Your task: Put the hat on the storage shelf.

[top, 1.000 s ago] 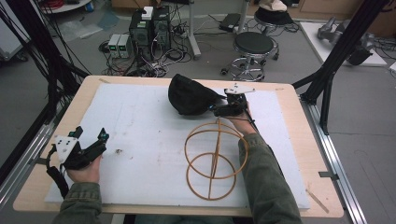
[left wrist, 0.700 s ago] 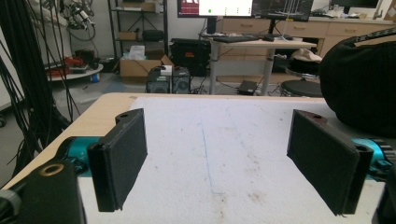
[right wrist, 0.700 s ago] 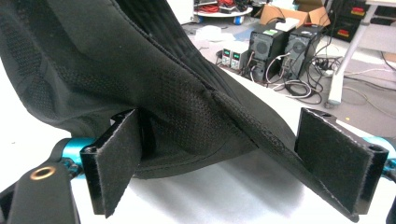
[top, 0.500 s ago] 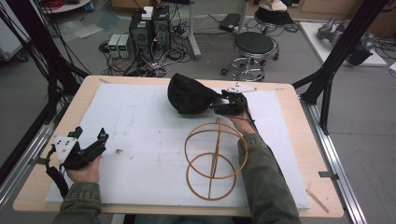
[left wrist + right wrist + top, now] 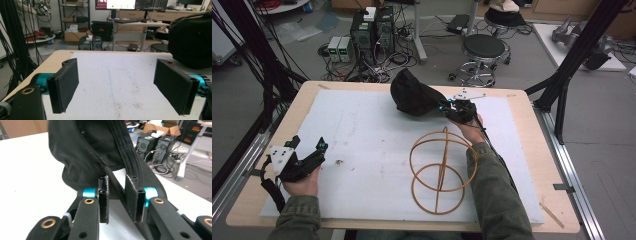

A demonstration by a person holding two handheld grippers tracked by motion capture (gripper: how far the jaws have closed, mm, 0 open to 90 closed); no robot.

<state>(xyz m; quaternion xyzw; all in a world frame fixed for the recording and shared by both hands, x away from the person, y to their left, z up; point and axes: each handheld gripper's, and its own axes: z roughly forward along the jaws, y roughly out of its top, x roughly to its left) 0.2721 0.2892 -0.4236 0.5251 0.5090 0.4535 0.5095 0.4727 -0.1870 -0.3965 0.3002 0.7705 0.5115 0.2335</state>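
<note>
A black cap (image 5: 414,95) lies at the far middle of the white foam board (image 5: 362,130). My right gripper (image 5: 445,107) is at the cap's right edge. In the right gripper view its jaws (image 5: 118,187) have just been closing, and the cap's brim edge (image 5: 110,176) runs slantwise between the pads and touches both. My left gripper (image 5: 307,150) rests at the board's near left, far from the cap. Its jaws (image 5: 116,82) stand wide open with nothing between them, and the cap (image 5: 192,40) shows at the far right of that view.
A wooden hoop frame (image 5: 439,170) of crossed rings lies on the board just in front of my right forearm. The board sits on a wooden table (image 5: 532,150). Black frame poles (image 5: 572,55) stand at the table's corners; computers and a stool are on the floor beyond.
The right gripper's jaws look narrower at the cap's edge. Both hands, the cap and the hoop frame have kept their places.
</note>
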